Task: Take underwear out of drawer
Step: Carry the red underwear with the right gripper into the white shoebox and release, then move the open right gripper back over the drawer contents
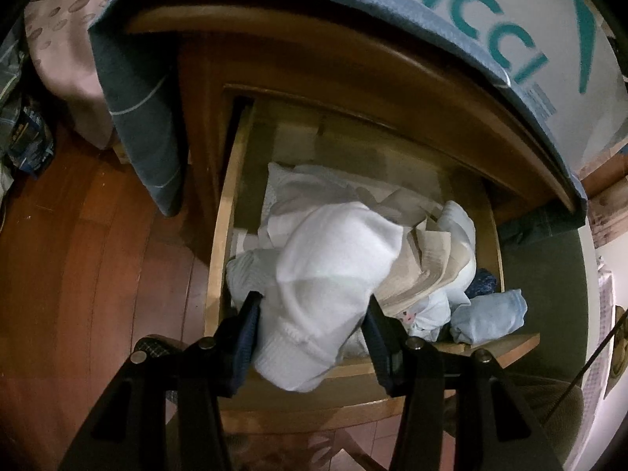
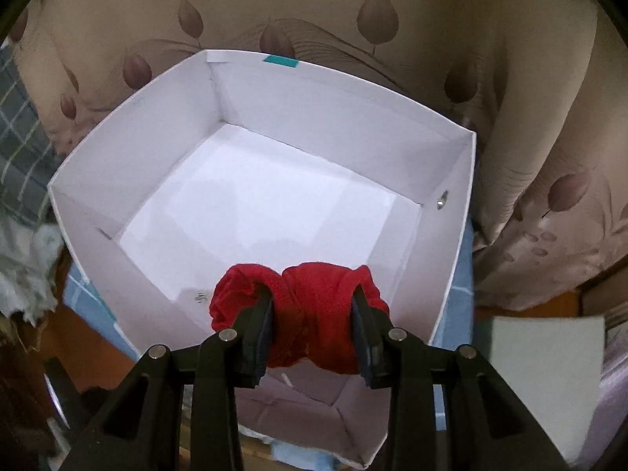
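Left gripper [image 1: 314,306] clamps a white garment [image 1: 325,274] lifted above the open drawer [image 1: 219,235]. Risk: its tail may snag the loose pile [image 1: 424,251] at 3 o'clock and drag pieces out.

Right gripper [image 2: 312,306] clamps red underwear [image 2: 310,306] over the near wall of the white box [image 2: 451,235]. Risk: a drop here could catch the rim at 6 o'clock and fall outside.

Box: no clothes inside. Drawer: white, beige and blue clothes heaped.
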{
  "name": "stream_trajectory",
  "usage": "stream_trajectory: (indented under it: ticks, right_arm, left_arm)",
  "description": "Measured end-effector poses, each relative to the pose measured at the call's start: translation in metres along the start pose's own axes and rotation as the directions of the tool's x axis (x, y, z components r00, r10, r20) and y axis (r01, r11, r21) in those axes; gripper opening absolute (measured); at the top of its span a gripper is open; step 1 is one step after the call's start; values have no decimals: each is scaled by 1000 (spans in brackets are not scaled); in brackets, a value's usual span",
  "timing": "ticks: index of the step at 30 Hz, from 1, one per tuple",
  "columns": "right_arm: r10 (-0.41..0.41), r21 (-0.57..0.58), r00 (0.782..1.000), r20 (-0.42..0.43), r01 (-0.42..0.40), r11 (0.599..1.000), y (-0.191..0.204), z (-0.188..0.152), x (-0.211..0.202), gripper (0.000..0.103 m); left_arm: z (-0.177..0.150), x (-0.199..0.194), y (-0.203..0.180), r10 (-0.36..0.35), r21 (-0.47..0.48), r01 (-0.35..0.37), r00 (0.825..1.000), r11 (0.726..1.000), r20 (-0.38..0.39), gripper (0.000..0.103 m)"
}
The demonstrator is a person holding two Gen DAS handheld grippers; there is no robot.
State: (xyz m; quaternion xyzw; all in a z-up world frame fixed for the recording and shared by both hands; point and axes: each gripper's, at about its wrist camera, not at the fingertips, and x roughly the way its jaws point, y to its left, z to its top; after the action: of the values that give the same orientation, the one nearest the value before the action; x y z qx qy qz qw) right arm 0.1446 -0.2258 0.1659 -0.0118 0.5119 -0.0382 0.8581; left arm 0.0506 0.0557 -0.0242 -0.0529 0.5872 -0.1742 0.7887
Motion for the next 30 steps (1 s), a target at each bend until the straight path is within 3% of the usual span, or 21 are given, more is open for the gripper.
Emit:
stream_trajectory:
  ticks: [4,7,8,16,18,21,26,27,30]
  right_arm:
    - [-51,-21,999,-5,51,998,-14,4,5,35]
    - [-48,-1,999,10,48,999,-16,5,5,46]
    - [-43,9,999,23,43,999,-16,6,3,53]
    - [45,74,987,151,-57,996,-6,-1,-34,58]
    - [60,75,982,178,-74,994,-3,-2,-49,67]
    - [75,58,976,206,-89,994,0,-8,-71,70]
    - [135,52,966,221,-150,987,-1,-47,-104,75]
    - [143,46,968,205,-155,987,-1,-60,-106,79]
    - [159,18,980,120,-163,987,4,-98,-99,81]
  left_arm:
    - [0,1,-3,-1,12,1,1000,1000,-4,51]
    - [0,2,-7,0,25,0,1000,1000,-3,51]
    - [0,2,-9,1,28,-1,1000,1000,-4,51]
    - [-1,3,-15,16,50,-16,1000,999,6,51]
    - [-2,3,-15,22,52,-22,1000,998,5,51]
    - [-3,3,-15,32,54,-33,999,998,6,51]
    - [-5,-2,-15,23,68,-24,999,997,24,51]
    - [-6,-3,-15,18,73,-20,999,997,27,51]
    - [-6,-4,-16,16,78,-19,999,997,29,51]
